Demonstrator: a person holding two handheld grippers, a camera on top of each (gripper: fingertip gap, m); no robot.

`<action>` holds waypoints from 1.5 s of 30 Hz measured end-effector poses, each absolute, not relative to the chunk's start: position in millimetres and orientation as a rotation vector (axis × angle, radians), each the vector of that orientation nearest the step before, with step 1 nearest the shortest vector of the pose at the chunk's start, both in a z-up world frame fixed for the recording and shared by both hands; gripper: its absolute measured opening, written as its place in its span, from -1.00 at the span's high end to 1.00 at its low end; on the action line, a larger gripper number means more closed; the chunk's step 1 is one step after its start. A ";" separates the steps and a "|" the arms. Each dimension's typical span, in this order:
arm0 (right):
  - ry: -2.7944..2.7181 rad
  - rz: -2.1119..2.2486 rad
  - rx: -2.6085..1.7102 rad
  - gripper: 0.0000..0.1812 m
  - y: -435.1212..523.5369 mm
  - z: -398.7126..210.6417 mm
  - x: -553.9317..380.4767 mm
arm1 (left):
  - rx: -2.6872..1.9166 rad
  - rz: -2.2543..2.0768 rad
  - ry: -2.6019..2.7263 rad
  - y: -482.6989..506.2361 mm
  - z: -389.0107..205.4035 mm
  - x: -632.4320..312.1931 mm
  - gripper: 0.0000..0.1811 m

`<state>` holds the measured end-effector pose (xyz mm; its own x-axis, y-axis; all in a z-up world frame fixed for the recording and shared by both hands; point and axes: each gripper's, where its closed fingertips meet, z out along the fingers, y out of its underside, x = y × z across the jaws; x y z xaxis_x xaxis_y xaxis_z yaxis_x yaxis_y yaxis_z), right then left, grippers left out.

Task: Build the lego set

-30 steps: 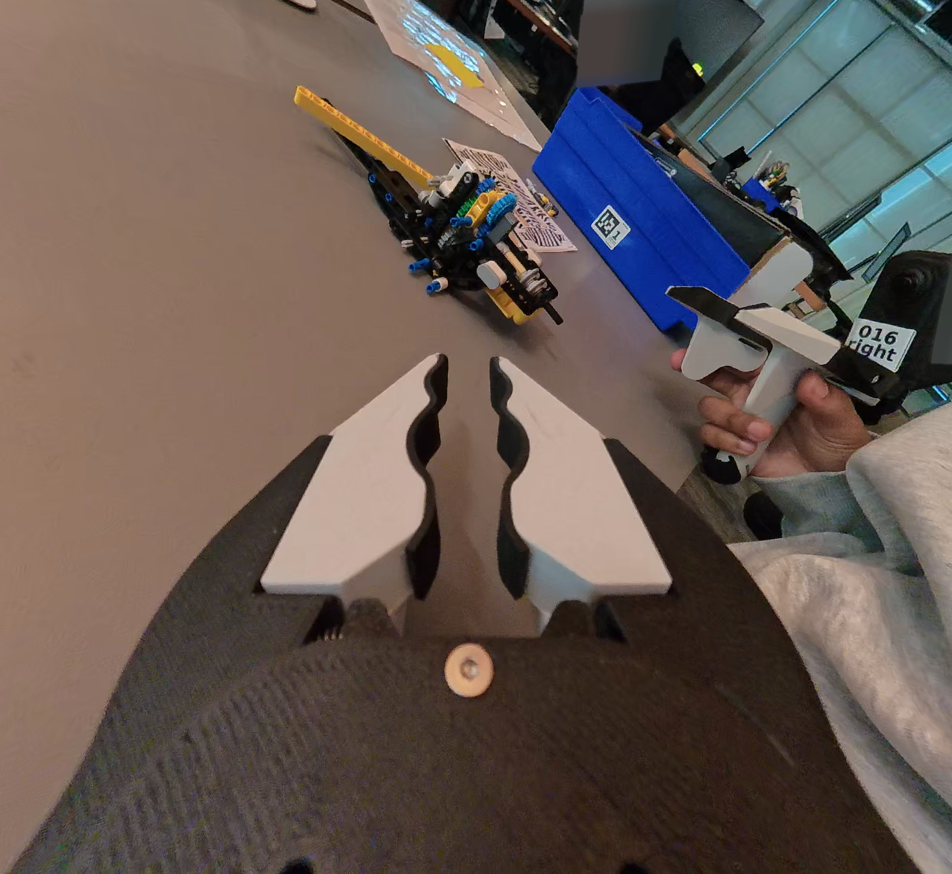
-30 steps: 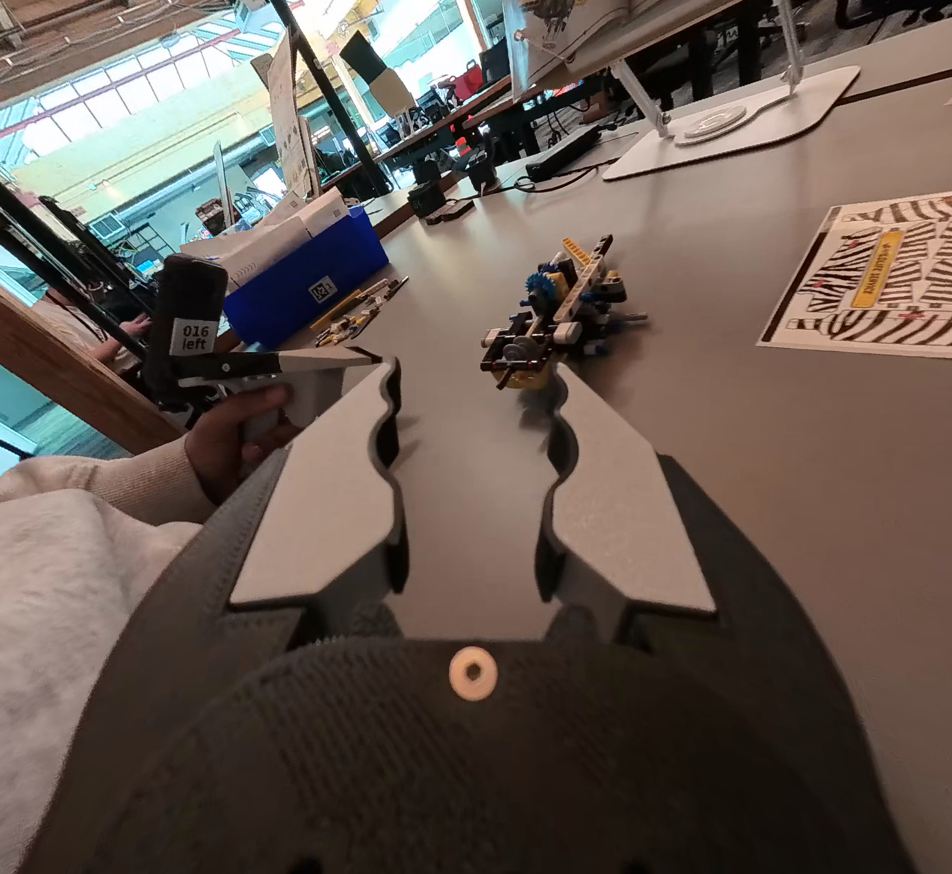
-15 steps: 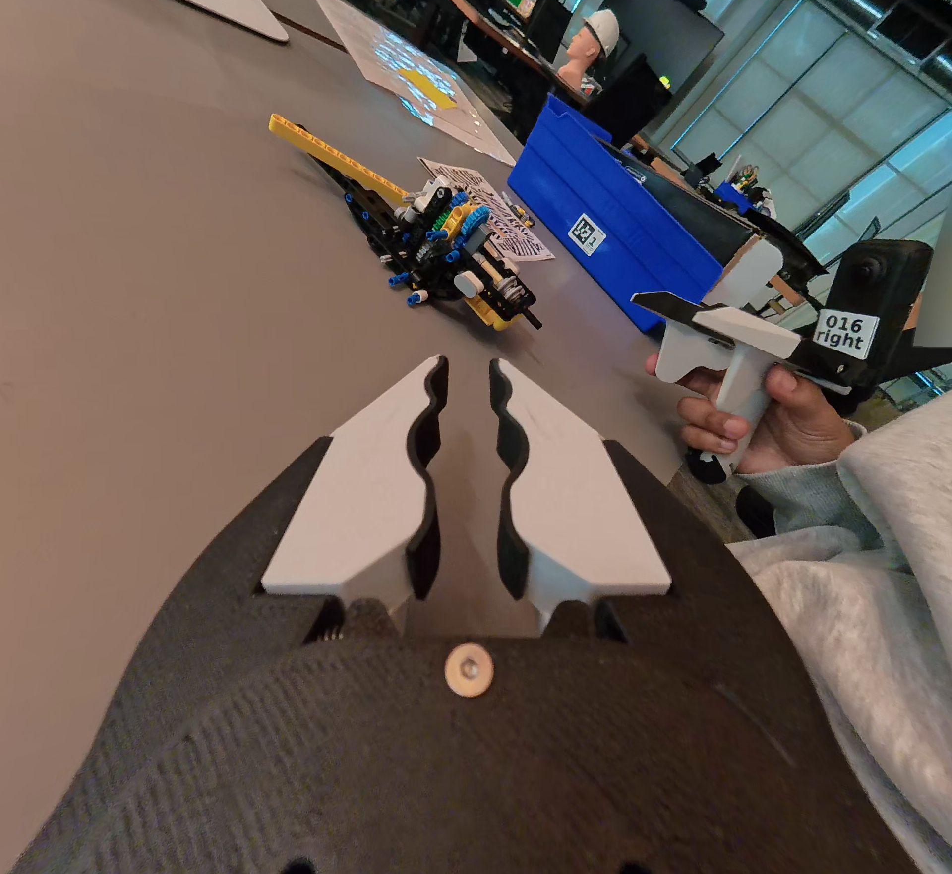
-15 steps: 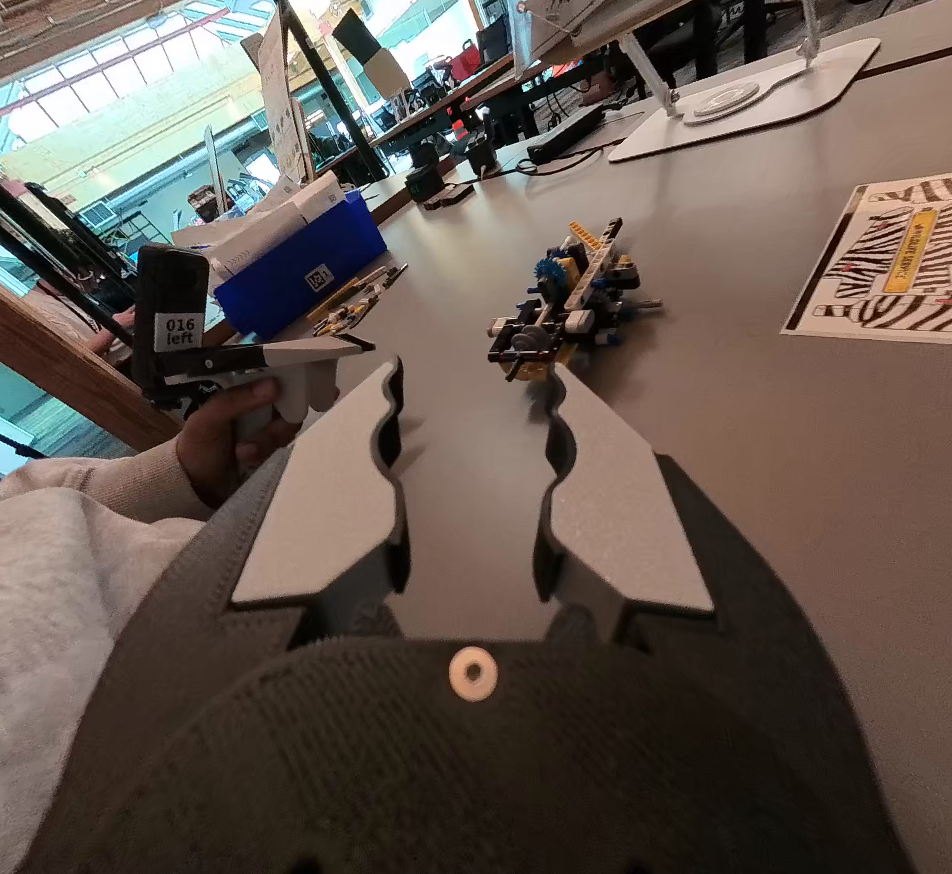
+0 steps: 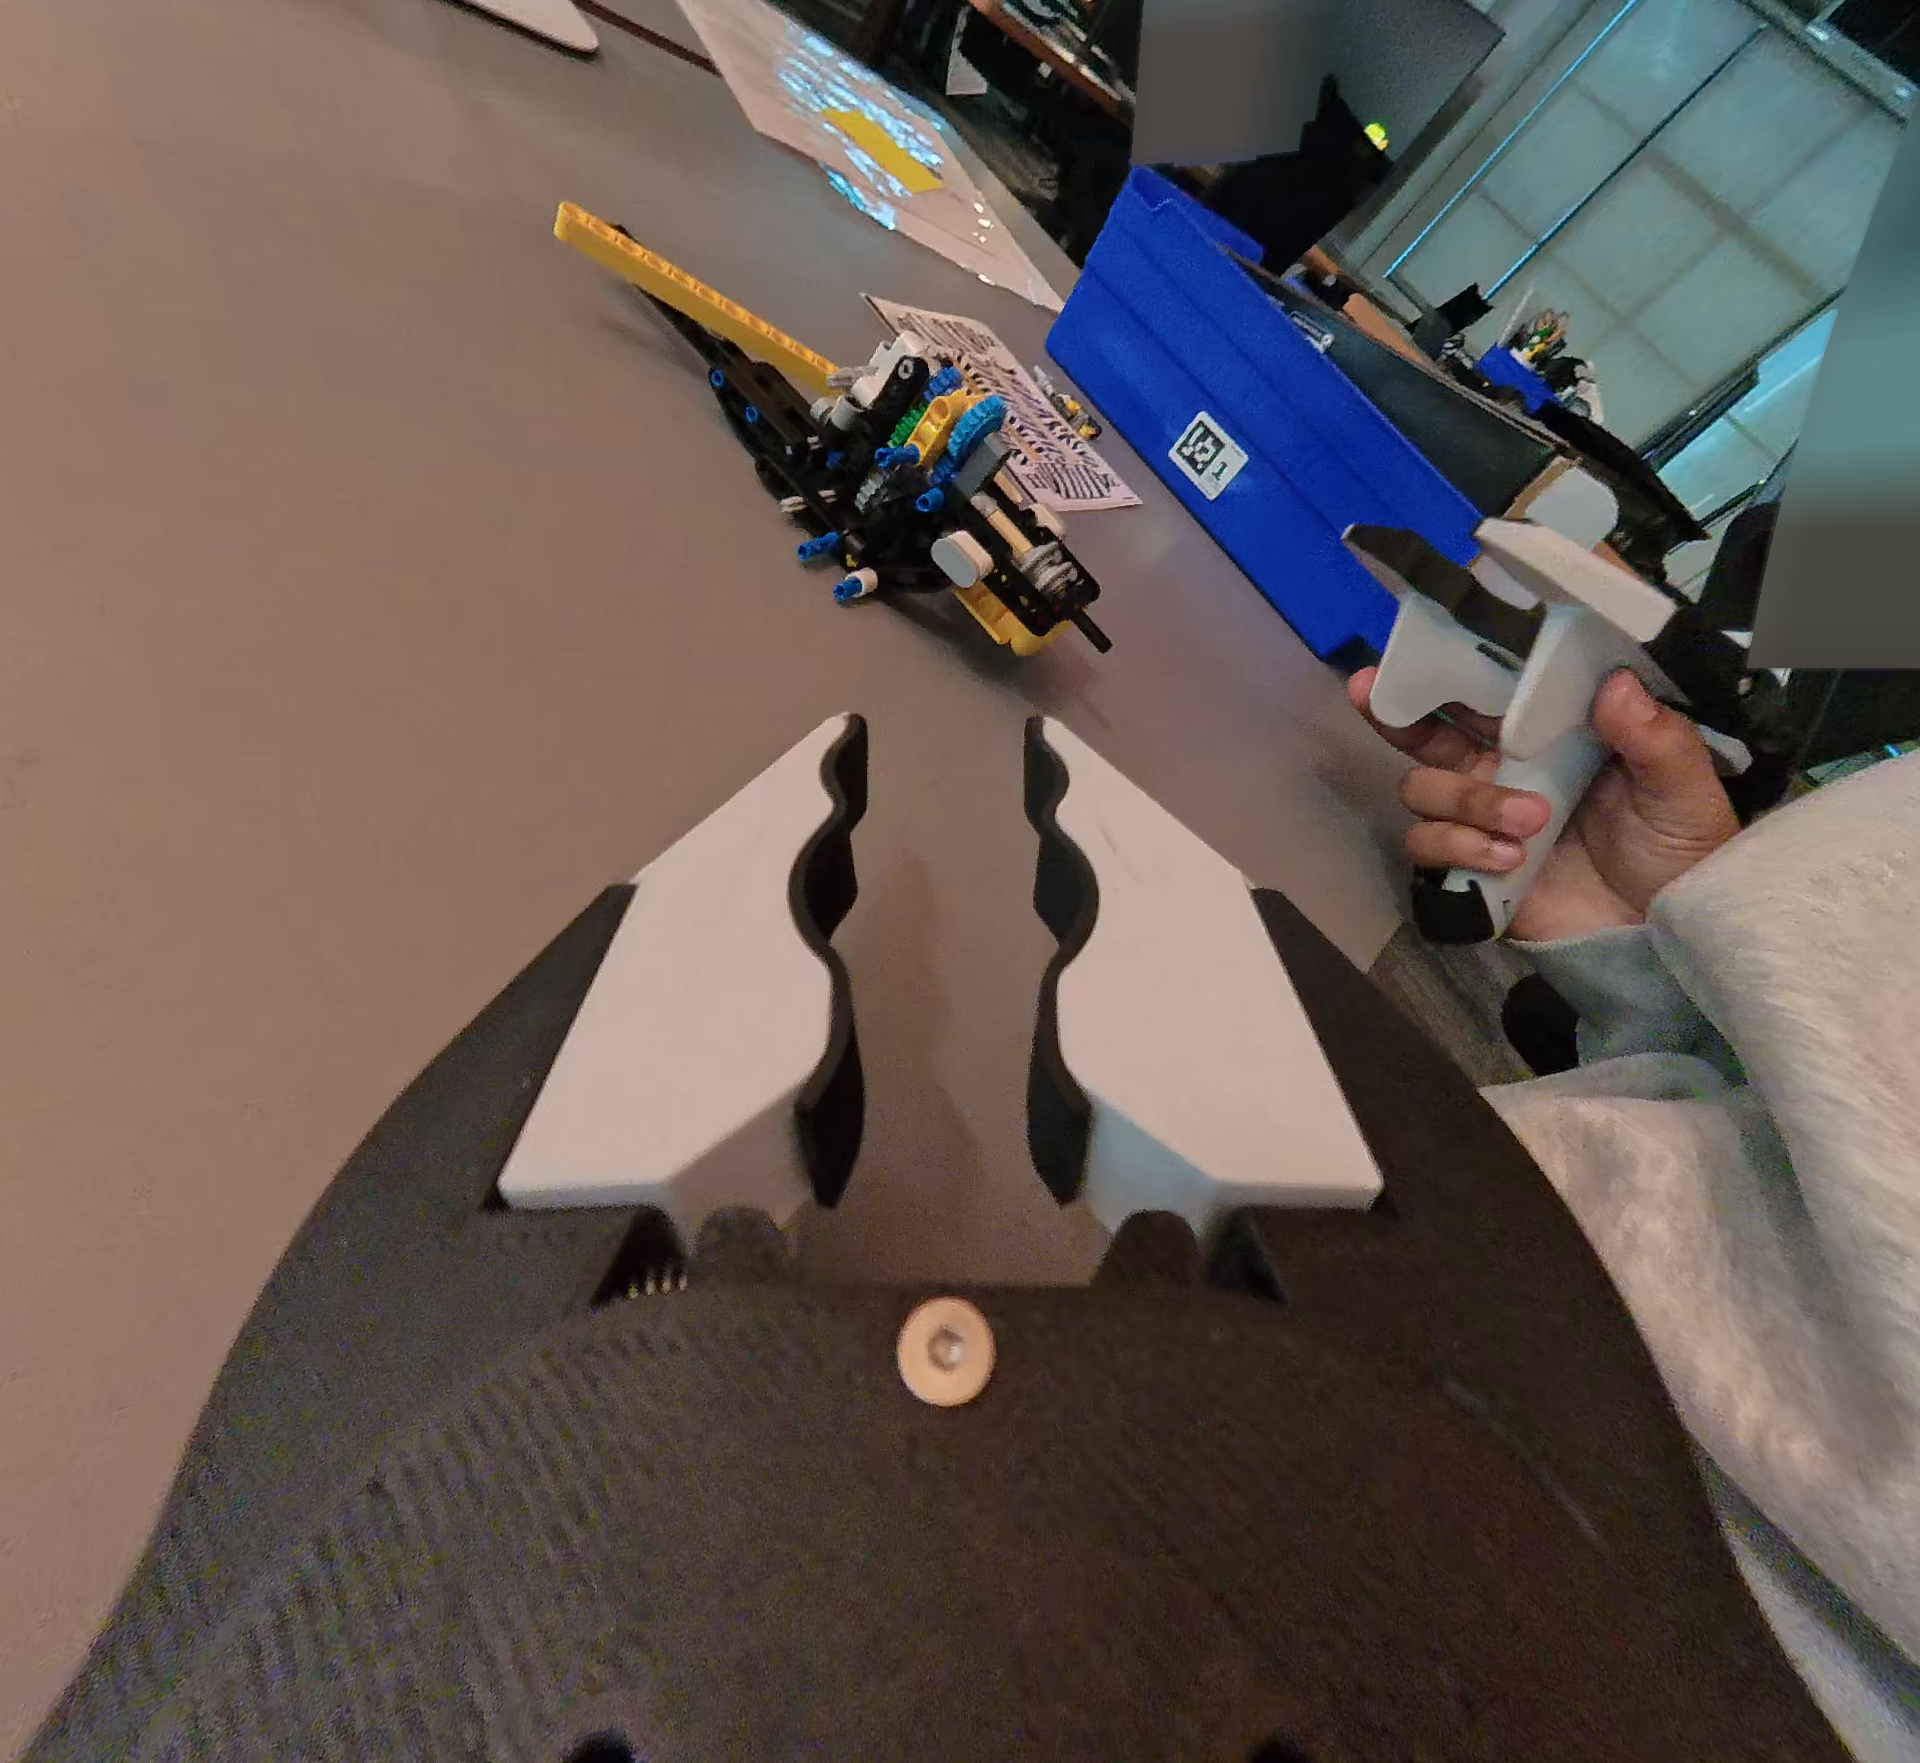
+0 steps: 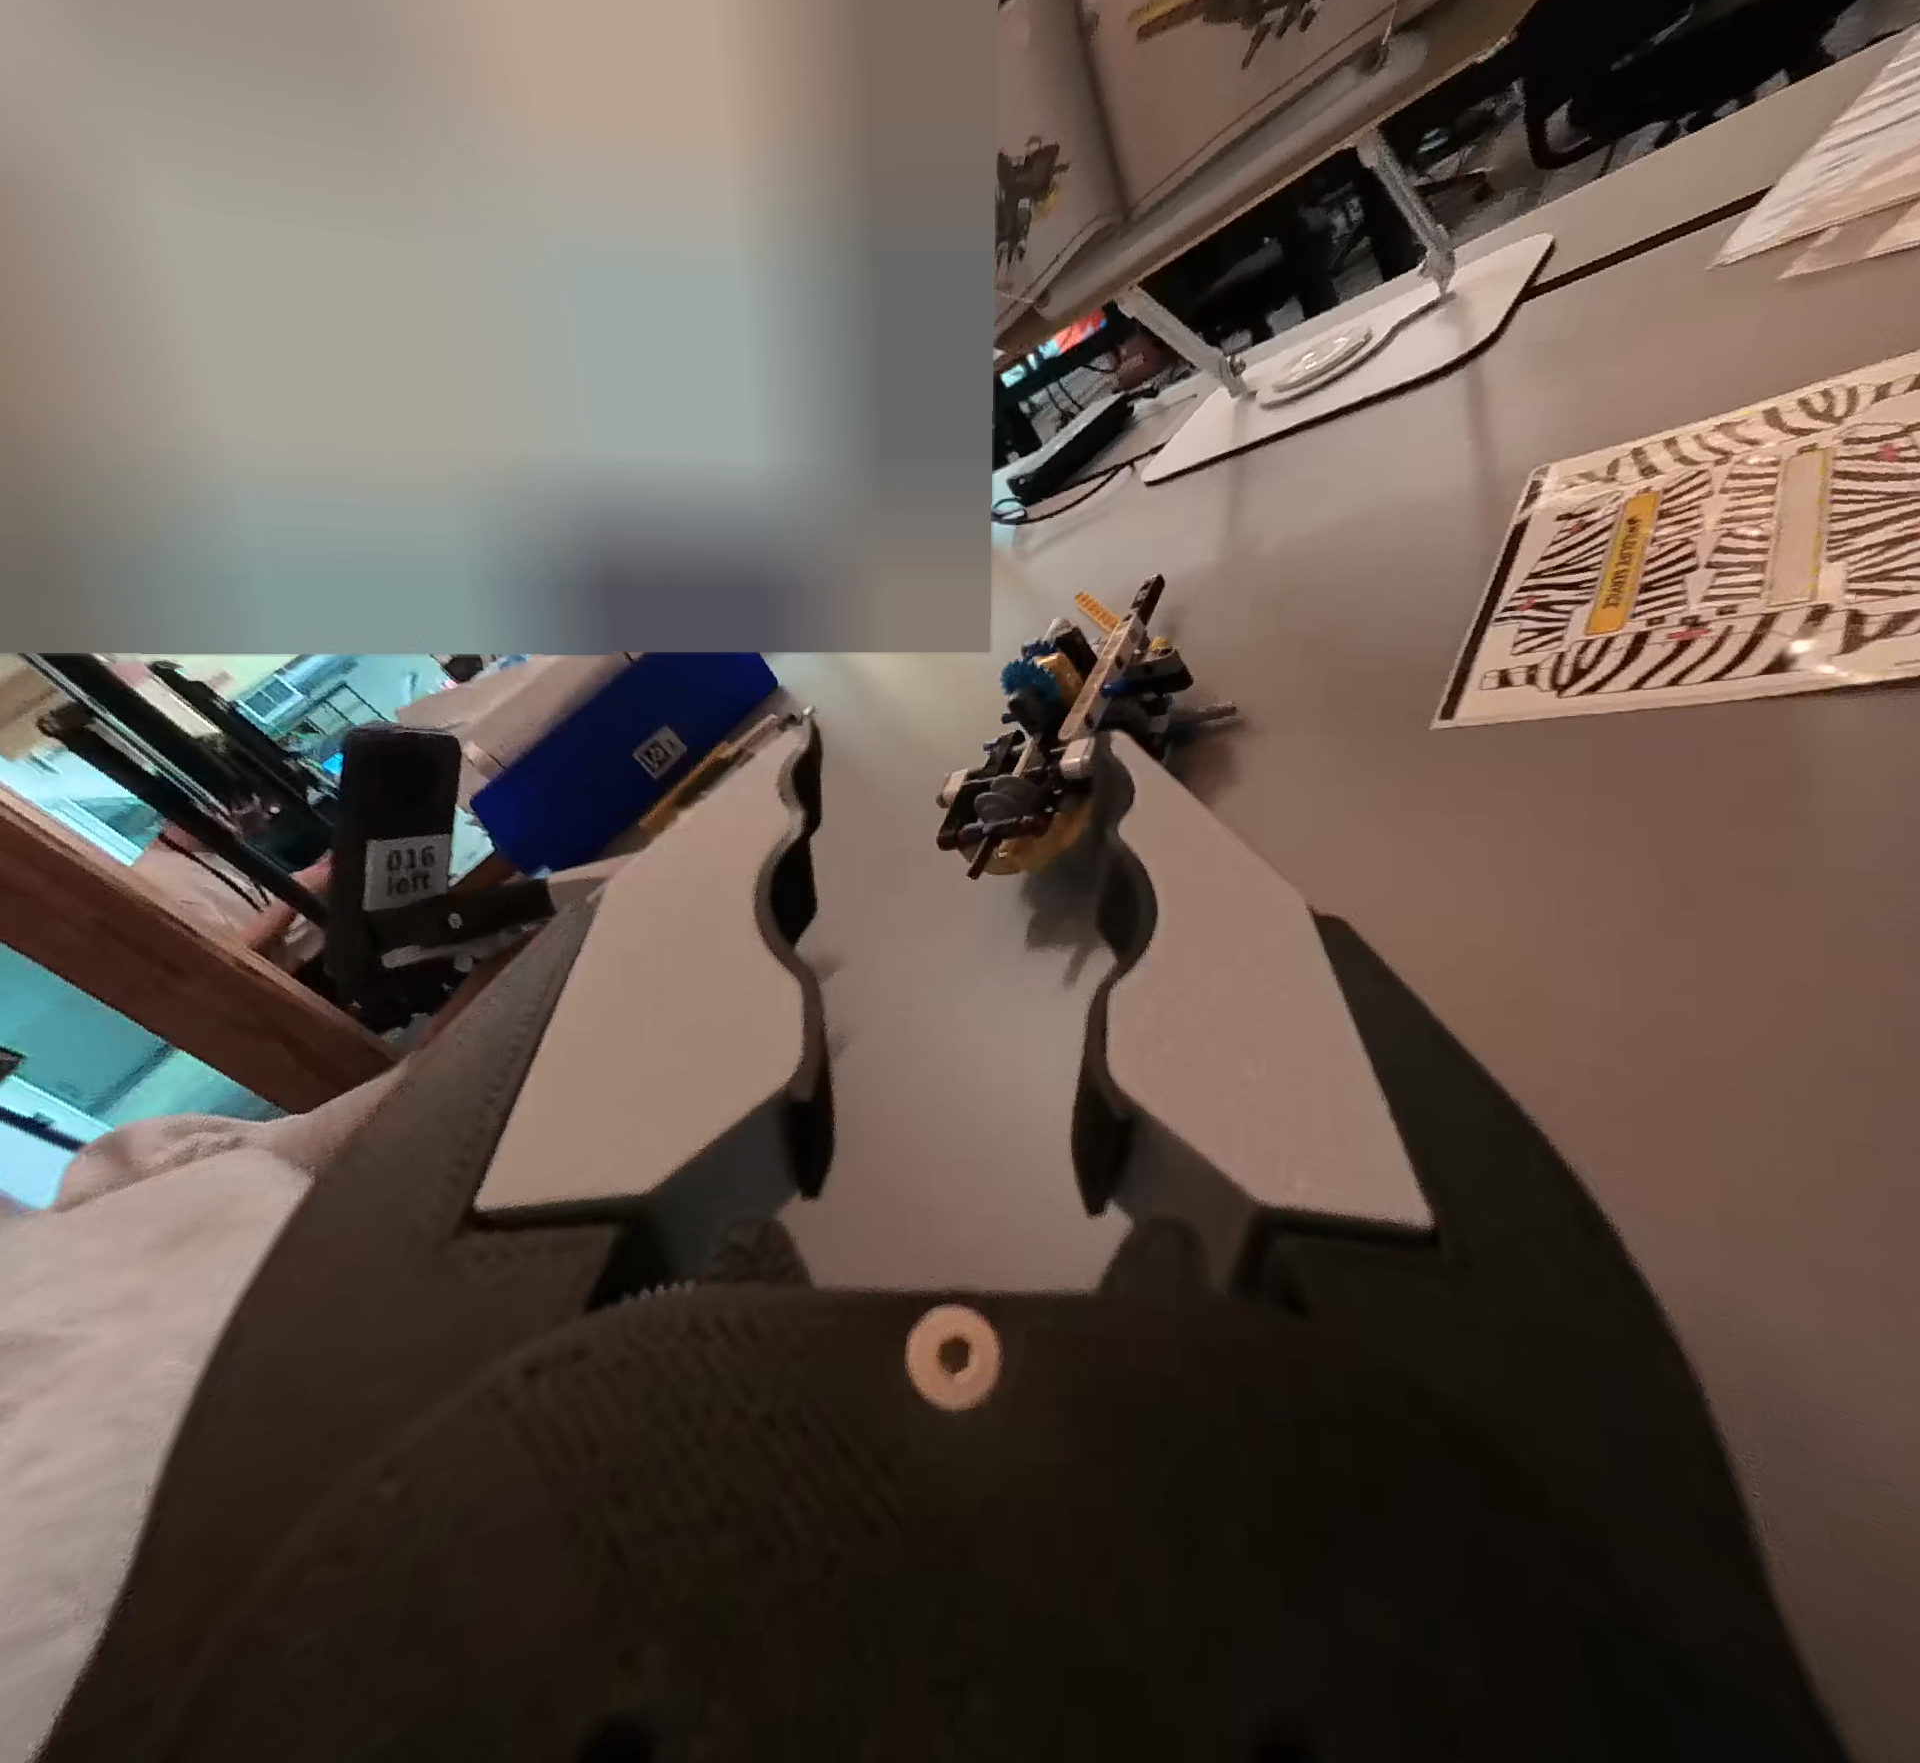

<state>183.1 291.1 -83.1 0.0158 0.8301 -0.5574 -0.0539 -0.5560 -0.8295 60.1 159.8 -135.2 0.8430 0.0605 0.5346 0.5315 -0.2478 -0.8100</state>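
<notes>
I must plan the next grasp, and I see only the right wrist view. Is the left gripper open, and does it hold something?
Observer: The left wrist view shows the left gripper open and holding nothing. It is short of the lego model.
Operator: What lies between the model and the blue bin? This area is covered in my view.
Observer: A small striped sheet lies flat on the table there, next to the blue bin.
Operator: I see only a short yellow piece on the model. Is there more of it?
Observer: Yes. It is a long yellow beam that sticks out far from the model's end, pointing away from the left gripper.
</notes>
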 end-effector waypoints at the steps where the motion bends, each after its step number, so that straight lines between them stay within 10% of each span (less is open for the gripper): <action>1: -0.805 1.641 -1.600 0.43 292.3 -82.6 183.8 | -1.795 -0.471 -0.462 160.5 -137.0 59.5 0.66; 45: -1.115 1.454 -1.533 0.47 249.6 -99.2 162.5 | -1.605 -0.417 -0.340 147.4 -108.5 66.4 0.65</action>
